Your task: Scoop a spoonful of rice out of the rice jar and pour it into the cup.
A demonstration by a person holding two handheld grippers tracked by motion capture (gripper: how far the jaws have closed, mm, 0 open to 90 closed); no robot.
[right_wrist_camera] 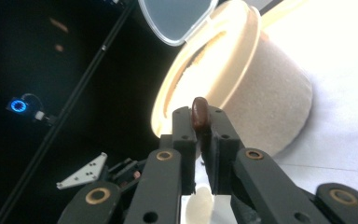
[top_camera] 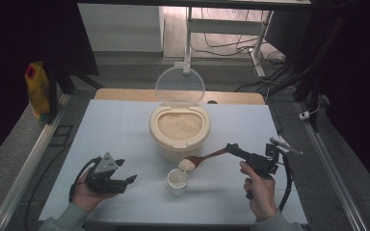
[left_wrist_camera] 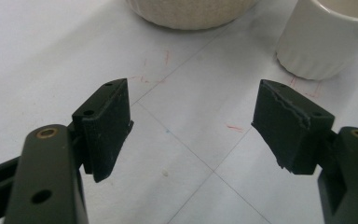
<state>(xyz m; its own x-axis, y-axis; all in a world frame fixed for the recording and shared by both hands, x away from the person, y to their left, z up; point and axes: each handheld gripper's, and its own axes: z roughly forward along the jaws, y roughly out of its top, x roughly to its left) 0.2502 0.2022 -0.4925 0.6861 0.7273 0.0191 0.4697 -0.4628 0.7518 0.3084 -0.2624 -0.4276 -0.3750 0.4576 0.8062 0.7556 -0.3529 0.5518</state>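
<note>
Rice (top_camera: 186,164) sits heaped on the wooden spoon (top_camera: 207,157) pinched by the right gripper (top_camera: 234,148), above the small cup (top_camera: 177,182); pouring is left. The left gripper (top_camera: 129,179) gapes wide, holding nothing.

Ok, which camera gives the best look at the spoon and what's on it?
The high view: the whole wooden spoon shows there, its bowl heaped with rice above the small white cup, its handle in the right gripper. The right gripper view shows its handle end clamped between the jaws.

Rice-heaped wooden spoon (top_camera: 203,159) above small white cup (top_camera: 177,182), beside open rice container (top_camera: 179,126)
</note>
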